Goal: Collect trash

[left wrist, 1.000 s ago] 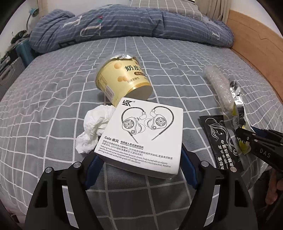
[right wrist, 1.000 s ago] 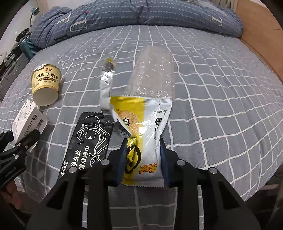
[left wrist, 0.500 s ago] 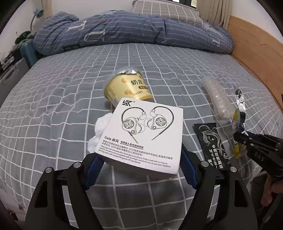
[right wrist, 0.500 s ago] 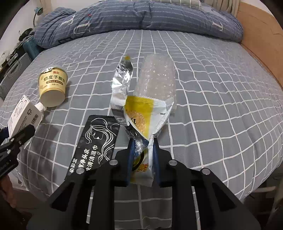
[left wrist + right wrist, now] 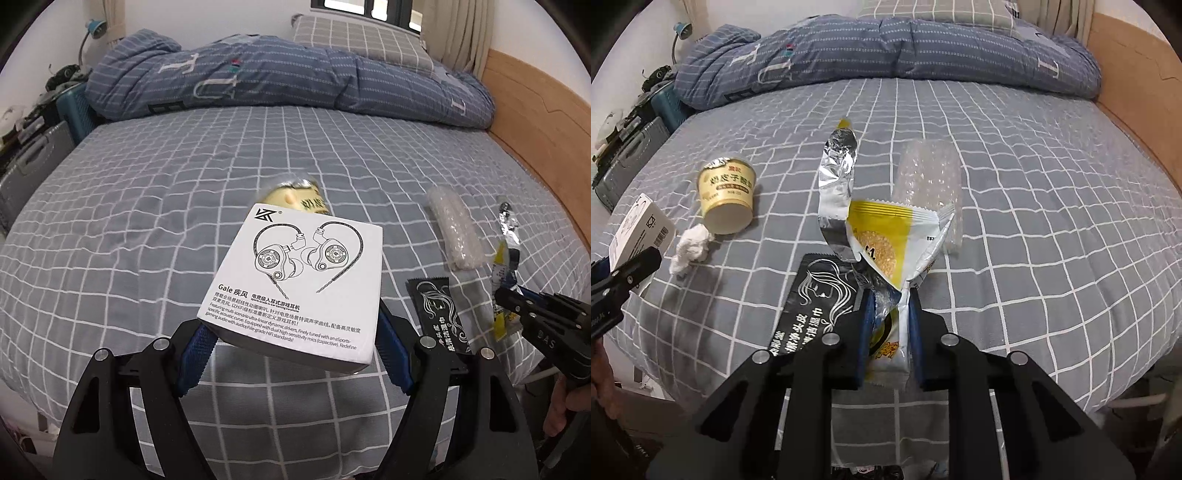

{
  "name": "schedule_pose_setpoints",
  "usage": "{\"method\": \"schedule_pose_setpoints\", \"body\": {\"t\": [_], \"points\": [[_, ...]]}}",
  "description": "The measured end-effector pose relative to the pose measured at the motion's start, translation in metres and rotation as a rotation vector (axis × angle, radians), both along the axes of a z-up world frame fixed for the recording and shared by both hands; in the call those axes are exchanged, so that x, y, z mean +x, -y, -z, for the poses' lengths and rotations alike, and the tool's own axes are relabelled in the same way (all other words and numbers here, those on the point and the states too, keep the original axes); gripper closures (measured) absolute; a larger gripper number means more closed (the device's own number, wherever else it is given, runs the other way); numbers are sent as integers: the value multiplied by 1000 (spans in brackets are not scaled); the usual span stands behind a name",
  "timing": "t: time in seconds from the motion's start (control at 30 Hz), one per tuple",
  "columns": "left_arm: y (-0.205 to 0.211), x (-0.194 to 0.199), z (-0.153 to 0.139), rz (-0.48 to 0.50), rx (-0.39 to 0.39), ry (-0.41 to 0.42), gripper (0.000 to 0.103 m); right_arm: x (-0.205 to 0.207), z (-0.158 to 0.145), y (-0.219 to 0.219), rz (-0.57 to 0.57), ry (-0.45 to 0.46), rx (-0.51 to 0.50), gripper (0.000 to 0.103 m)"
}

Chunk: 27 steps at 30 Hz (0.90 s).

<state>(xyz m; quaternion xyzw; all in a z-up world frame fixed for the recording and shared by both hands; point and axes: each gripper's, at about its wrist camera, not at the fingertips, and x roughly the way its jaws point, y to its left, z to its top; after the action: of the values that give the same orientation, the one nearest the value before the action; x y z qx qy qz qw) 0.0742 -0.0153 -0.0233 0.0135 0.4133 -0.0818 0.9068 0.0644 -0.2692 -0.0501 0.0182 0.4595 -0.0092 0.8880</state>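
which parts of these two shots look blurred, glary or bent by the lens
Left wrist view: the yellow cup behind the white earphone box is smeared, while the box print stays sharp; the bed grid bows outward and the corners go black. Right wrist view: the silver foil wrapper catches glare, the clear bubble wrap looks hazy, and the same fisheye bend shows.

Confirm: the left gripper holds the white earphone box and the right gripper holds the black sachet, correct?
Not quite. The right gripper is shut on the torn yellow snack wrapper; the black sachet lies on the bed, per the right wrist view. The left gripper holds the white earphone box.
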Motion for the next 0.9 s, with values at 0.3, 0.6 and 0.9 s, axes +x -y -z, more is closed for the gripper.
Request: {"method": "schedule_pose_setpoints", "body": {"t": [0.3,0.6,0.9], "points": [[-10,-8,-23,-17,-11,41,28,-10,-20,-7,-15,36,3,85],[-11,-27,-34,-28,-12,73,28,-24,-36,-22,-39,75,-8,85],[-5,-51,-30,-21,-20,76,28,-43,-43,-37,-60,102,-10,85]]}}
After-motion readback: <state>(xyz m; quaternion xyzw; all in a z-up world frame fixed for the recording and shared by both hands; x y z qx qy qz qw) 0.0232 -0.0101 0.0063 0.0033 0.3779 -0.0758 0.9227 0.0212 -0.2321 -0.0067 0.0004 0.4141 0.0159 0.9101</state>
